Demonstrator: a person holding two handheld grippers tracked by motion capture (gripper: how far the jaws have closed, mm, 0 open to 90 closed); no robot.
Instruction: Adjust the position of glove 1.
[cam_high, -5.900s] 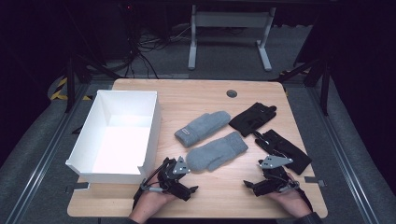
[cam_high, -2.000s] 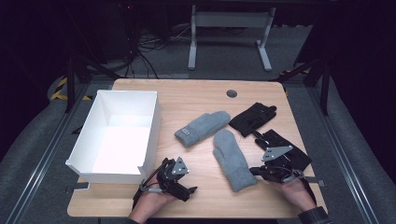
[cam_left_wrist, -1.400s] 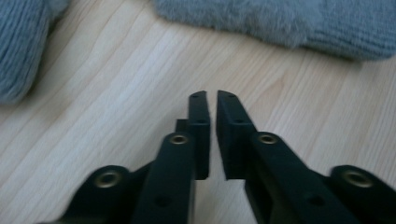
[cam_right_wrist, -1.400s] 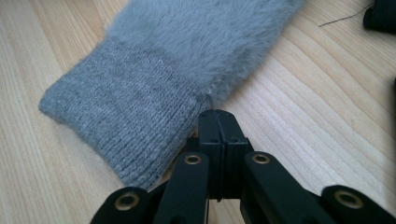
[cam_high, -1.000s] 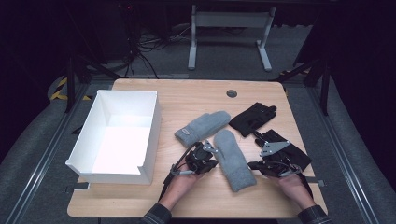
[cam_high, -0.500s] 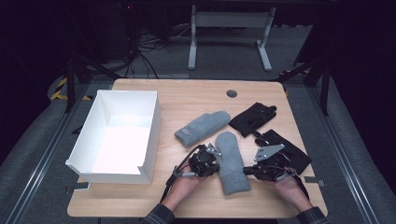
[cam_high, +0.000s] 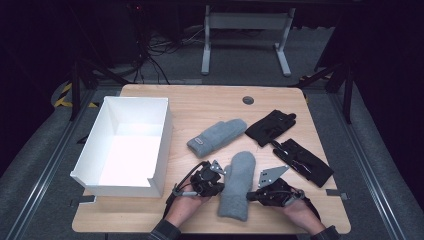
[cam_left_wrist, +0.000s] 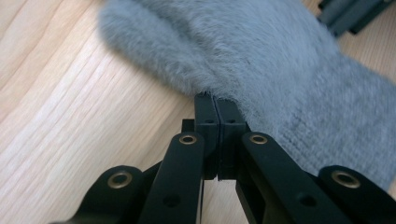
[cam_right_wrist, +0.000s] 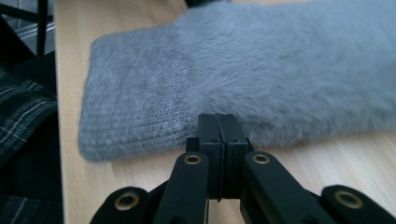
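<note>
A light wooden counter (cam_high: 200, 220) carries an open white rectangular box (cam_high: 127, 145) on its left side, two fuzzy grey mittens and two black gloves. A small dark round grommet (cam_high: 248, 100) sits near the counter's far edge. One grey mitten with a small label on its cuff (cam_high: 217, 137) lies slantwise mid-counter, apart from the other. The two black gloves lie to the right: the far black glove (cam_high: 270, 127) near the labelled mitten's tip, the near black glove (cam_high: 302, 161) just behind the right hand. The nearer grey mitten (cam_high: 237, 185) lies flat near the front edge, between the two hands, its rounded tip pointing away from the person and its ribbed knit cuff toward them; its body is fluffy, its cuff smoother. The left gripper (cam_left_wrist: 215, 105) meets this mitten's left edge, jaws pressed together at the fuzz. The right gripper (cam_right_wrist: 217, 122) meets its right edge near the cuff, jaws likewise closed; whether either pinches fabric I cannot tell.
</note>
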